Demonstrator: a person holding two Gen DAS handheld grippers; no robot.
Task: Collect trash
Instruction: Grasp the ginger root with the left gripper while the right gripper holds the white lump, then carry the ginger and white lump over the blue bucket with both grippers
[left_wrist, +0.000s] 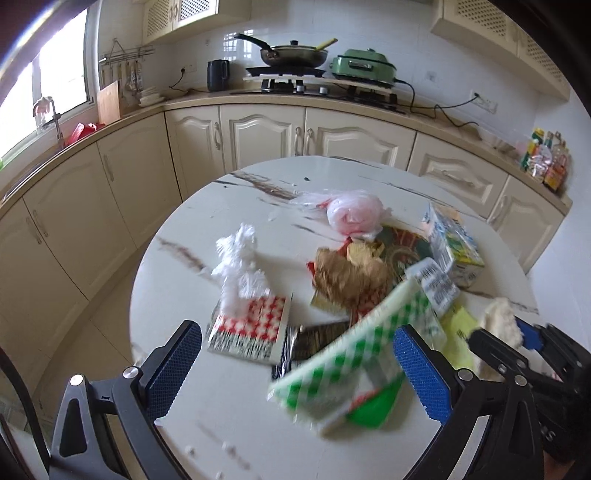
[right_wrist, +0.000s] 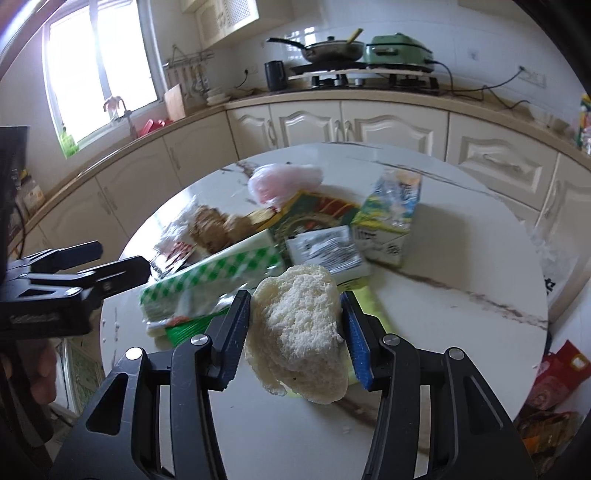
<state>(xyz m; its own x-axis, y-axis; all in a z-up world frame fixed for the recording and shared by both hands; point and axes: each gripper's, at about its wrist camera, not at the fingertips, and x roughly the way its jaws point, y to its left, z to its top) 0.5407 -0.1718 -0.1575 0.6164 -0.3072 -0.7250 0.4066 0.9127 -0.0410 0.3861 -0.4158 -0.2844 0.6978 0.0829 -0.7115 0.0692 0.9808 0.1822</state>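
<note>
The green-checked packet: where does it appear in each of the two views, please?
Left wrist view: the green-checked packet lies low and right of centre, just before the right-hand finger of the left gripper.
Right wrist view: left of centre, beyond the right gripper, which grips a white puffy piece.
Shared landmark: the milk carton further back on the table.

Both tools are showing matte black angular frames with triangular cut-outs and round silver screws at the pivots. The left tool (left_wrist: 297, 360) and right tool (right_wrist: 295, 332) are wearing textured blue pads inside their fingers.
</note>
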